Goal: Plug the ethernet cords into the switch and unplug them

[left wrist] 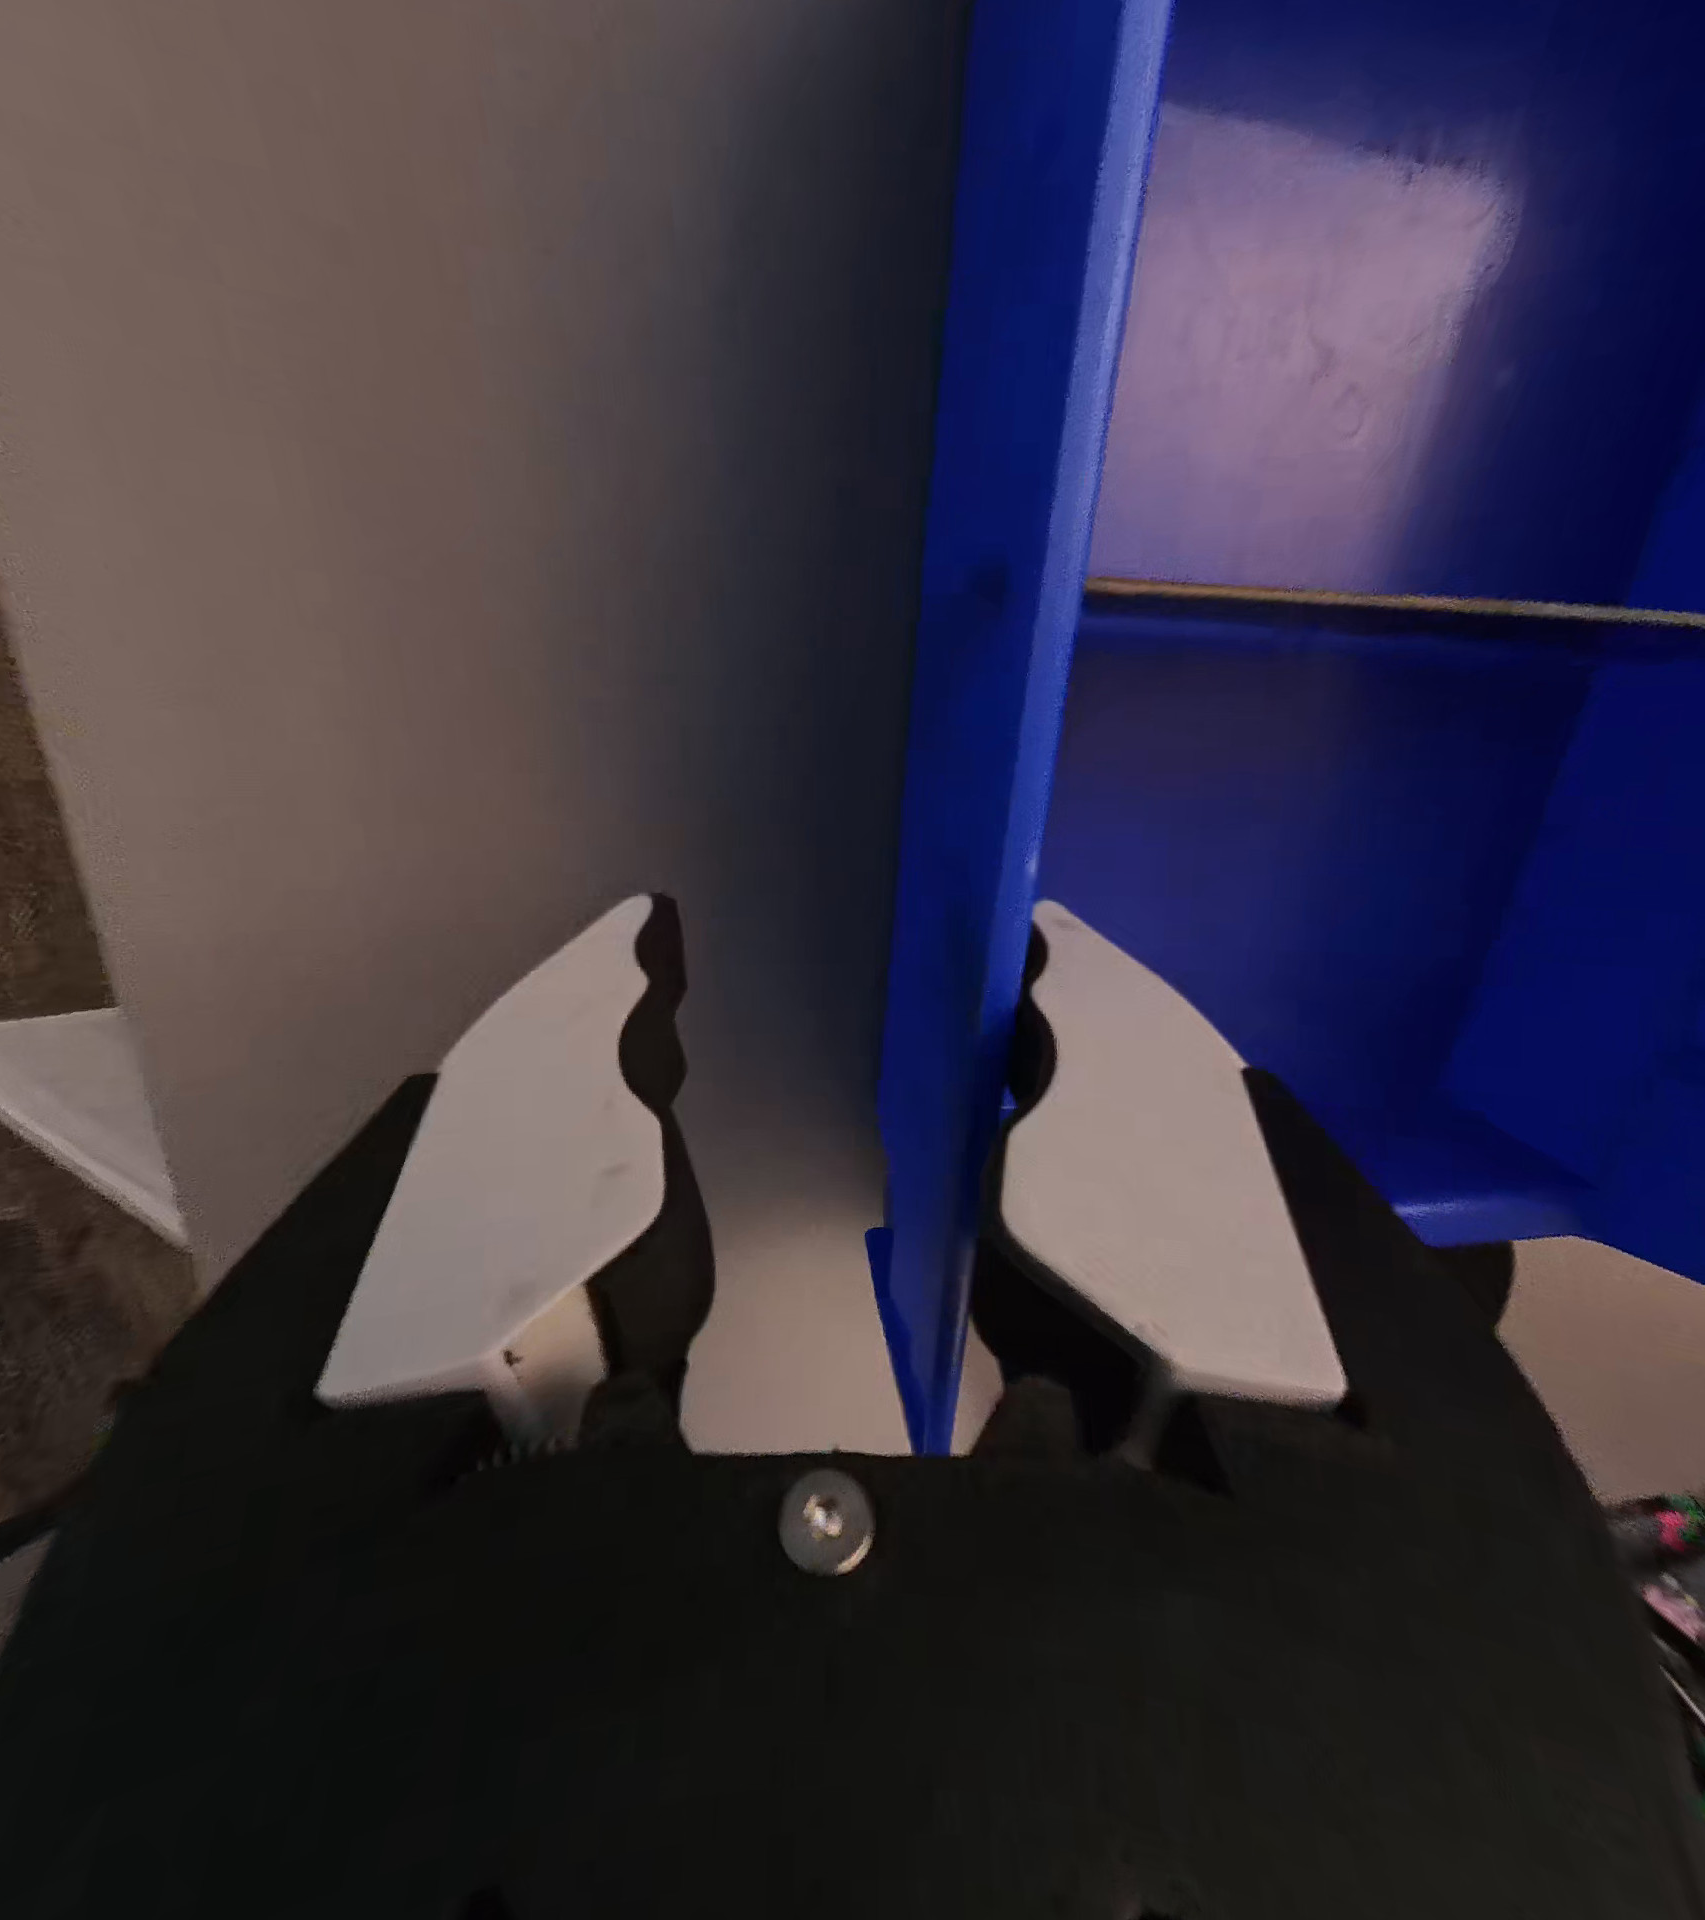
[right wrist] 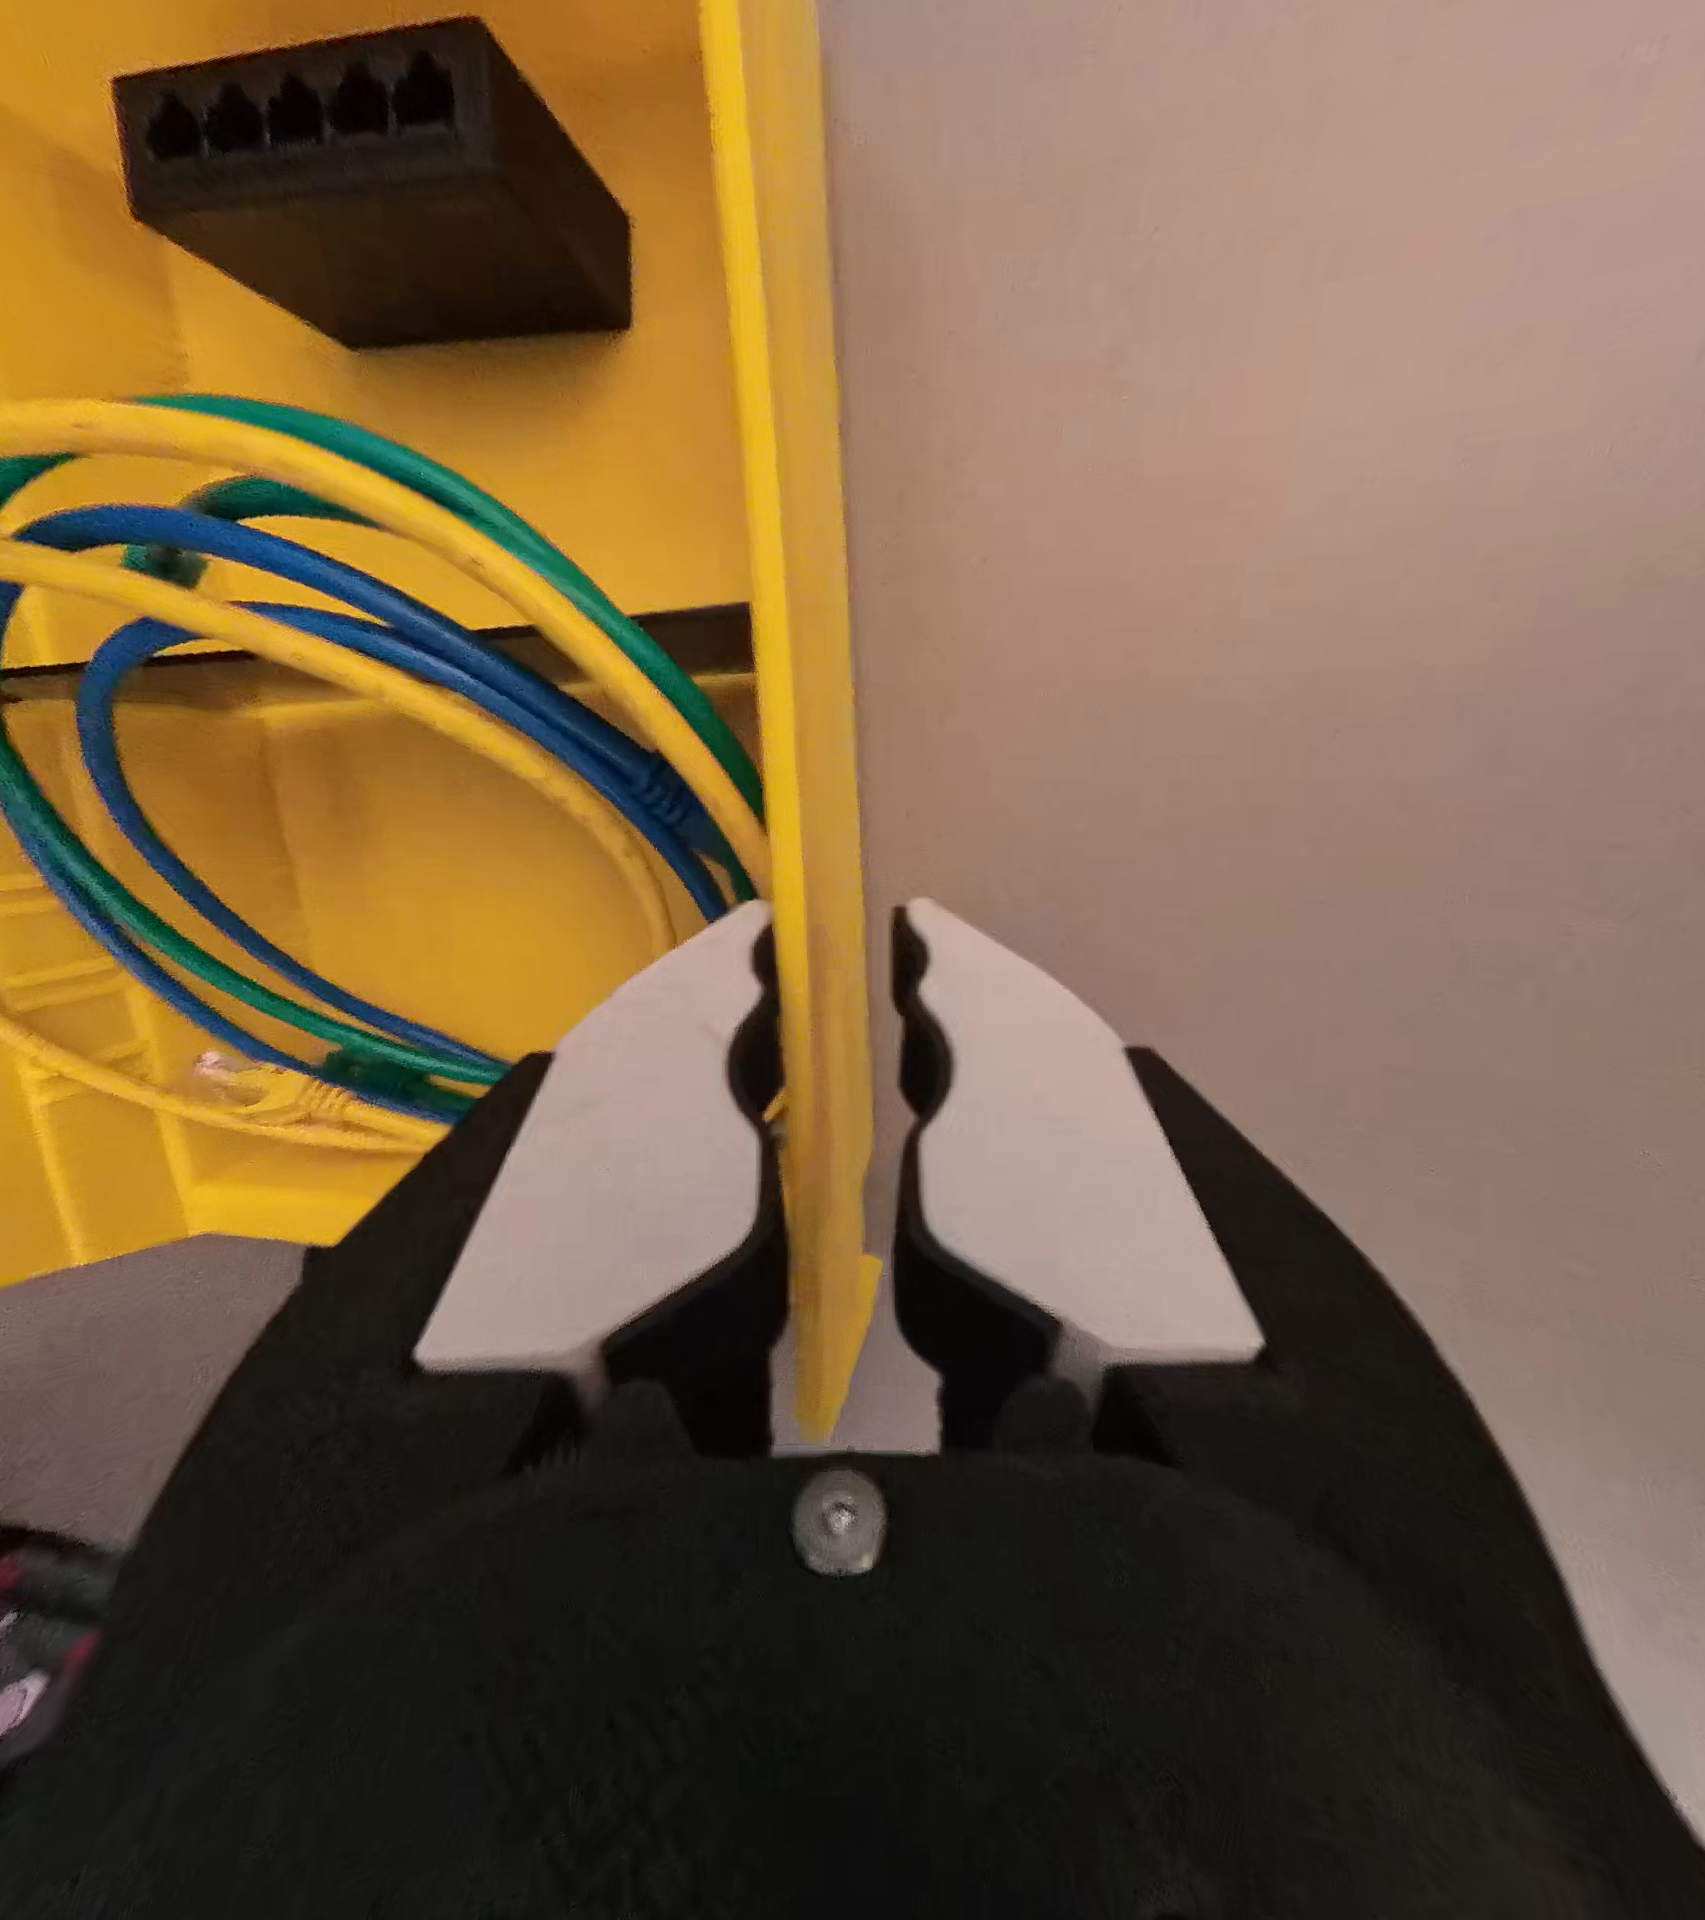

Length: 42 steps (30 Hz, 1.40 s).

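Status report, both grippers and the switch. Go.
Left gripper open, straddling blue bin wall. Right gripper open around yellow bin wall. Switch ports empty; cords coiled below.

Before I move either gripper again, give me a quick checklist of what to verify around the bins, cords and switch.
1. Right gripper straddles the yellow bin wall: ok, but a gap shows on the right side, so not clamped.
2. Left gripper straddles the blue bin wall: ok, fingers open.
3. Switch ports free: ok, all five look empty.
4. Cords reachable: ok, yellow, green and blue loops lie loose in the yellow bin.
5. A plug to pick: ok, a clear plug on a yellow cord lies near the bin's front.
6. Blue bin contents: cannot tell.
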### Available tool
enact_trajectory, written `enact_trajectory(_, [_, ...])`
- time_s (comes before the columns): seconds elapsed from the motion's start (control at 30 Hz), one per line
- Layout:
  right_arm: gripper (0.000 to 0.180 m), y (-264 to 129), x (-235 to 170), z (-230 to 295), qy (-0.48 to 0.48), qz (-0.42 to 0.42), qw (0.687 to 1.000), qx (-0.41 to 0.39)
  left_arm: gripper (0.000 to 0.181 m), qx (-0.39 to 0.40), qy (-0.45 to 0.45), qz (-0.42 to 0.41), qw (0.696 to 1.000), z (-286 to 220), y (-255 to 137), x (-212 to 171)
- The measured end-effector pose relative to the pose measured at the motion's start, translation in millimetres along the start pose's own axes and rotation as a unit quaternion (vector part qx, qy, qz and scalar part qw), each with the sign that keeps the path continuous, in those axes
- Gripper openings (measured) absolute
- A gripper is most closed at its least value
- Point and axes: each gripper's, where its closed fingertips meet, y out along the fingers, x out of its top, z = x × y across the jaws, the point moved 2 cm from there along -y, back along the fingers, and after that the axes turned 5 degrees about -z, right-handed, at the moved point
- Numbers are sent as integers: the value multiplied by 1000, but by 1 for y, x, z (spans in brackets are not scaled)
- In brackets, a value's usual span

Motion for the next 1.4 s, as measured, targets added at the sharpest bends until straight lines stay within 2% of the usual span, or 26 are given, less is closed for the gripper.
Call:
enact_trajectory(0.03, [8,4,-1,7,-3,10,1000,29,52,-16,-3,11,1000,-4,4,-2])
enact_trajectory(0.17, [6,5,-1,10,-64,26,998,-12,13,-66,2,62,996,-20,15,-9])
enact_trajectory(0.3, [6,9,-7,34,-91,69,993,5,4,4,69,121,990,-28,18,-15])
enact_trajectory(0.43, [6,17,-6,66,-139,109,984,-11,8,-13,126,160,979,-79,27,-14])
enact_trajectory(0.53, [7,25,-9,100,-172,145,974,-9,17,26,156,171,972,-116,37,-8])
enact_trajectory(0.63, [8,33,-13,136,-190,177,966,-1,28,28,200,186,961,-156,41,-17])
enact_trajectory(0.83, [17,44,-17,186,-281,190,941,-17,49,73,279,210,934,-190,38,-37])
enact_trajectory(0.87, [17,44,-15,188,-290,187,938,-22,48,75,287,206,932,-192,35,-38])
enact_trajectory(0.97, [21,38,-6,189,-307,161,937,-44,46,69,297,166,938,-199,21,-33])
enact_trajectory(1.03, [22,22,5,191,-311,116,941,-64,46,56,303,132,942,-203,6,-31])
enact_trajectory(1.1, [23,-4,17,195,-313,50,944,-96,45,45,314,85,944,-207,-12,-26])
enact_trajectory(1.17, [26,-35,34,214,-332,-53,935,-116,43,36,326,19,944,-212,-34,-17])
enact_trajectory(1.23, [28,-65,49,264,-371,-182,908,-66,39,31,333,-74,940,-219,-61,-1])
enact_trajectory(1.3, [31,-92,49,337,-403,-313,859,34,36,36,329,-183,926,-224,-93,18])
enact_trajectory(1.33, [42,-100,37,379,-425,-357,824,113,34,40,324,-246,913,-225,-111,29])
enact_trajectory(1.4, [57,-98,1,445,-462,-373,761,261,31,48,310,-366,876,-227,-146,44])
